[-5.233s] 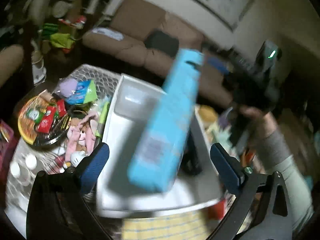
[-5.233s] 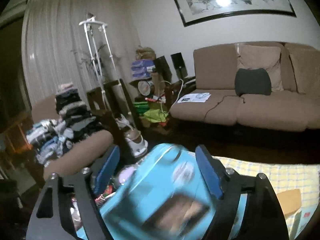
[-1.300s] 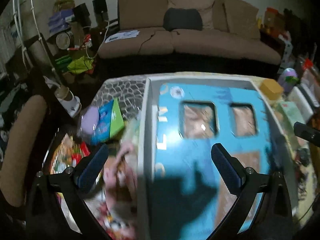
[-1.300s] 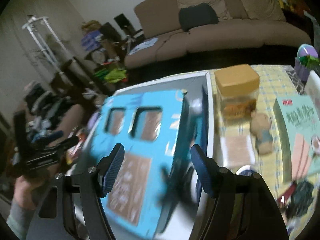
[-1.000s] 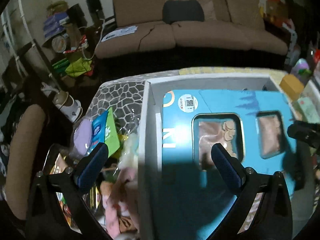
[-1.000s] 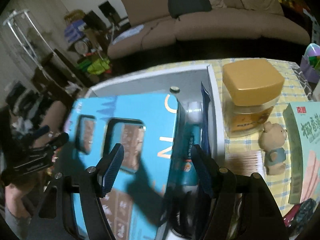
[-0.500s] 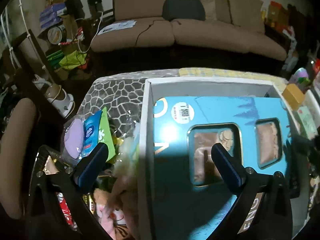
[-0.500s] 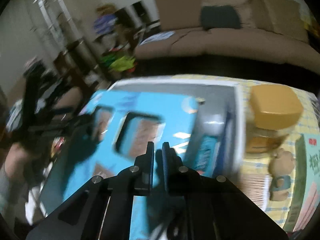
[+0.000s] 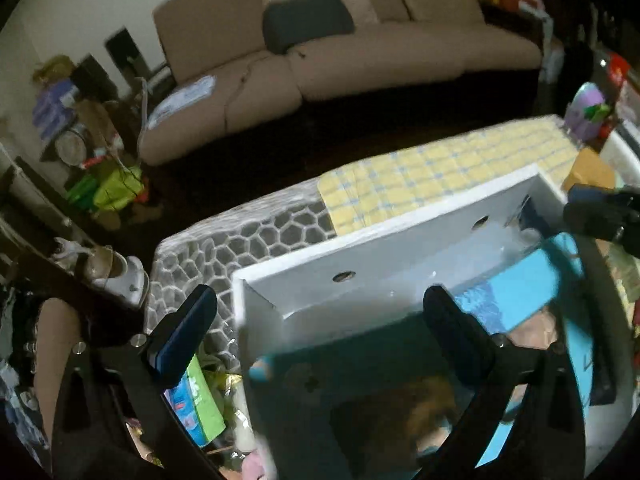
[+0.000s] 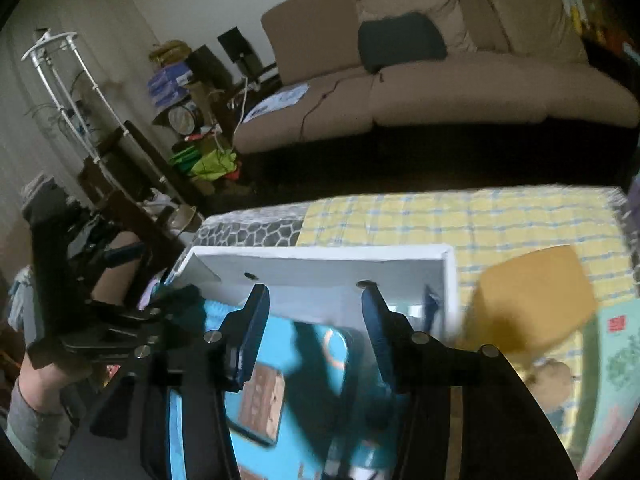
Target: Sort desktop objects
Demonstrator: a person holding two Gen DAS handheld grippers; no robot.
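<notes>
A large light-blue box with brown picture windows (image 9: 516, 300) lies flat inside the white bin (image 9: 360, 256). It also shows in the right wrist view (image 10: 296, 392), inside the same bin (image 10: 320, 276). My left gripper (image 9: 320, 340) is open and empty, over the bin's near left part. My right gripper (image 10: 314, 328) is open and empty, just above the blue box. The right gripper shows at the right edge of the left wrist view (image 9: 600, 212). The left gripper and the hand holding it show at the left of the right wrist view (image 10: 104, 328).
A jar with a yellow lid (image 10: 532, 296) and a small bear figure (image 10: 552, 380) stand right of the bin on the yellow checked cloth (image 10: 460, 216). A green box (image 10: 616, 360) lies at far right. Snack packets (image 9: 192, 404) lie left of the bin. A sofa (image 9: 340, 52) is behind.
The blue box was carried in my right gripper, laid into the bin and let go. In the last half second the right gripper went from shut to open, and both grippers tilted up.
</notes>
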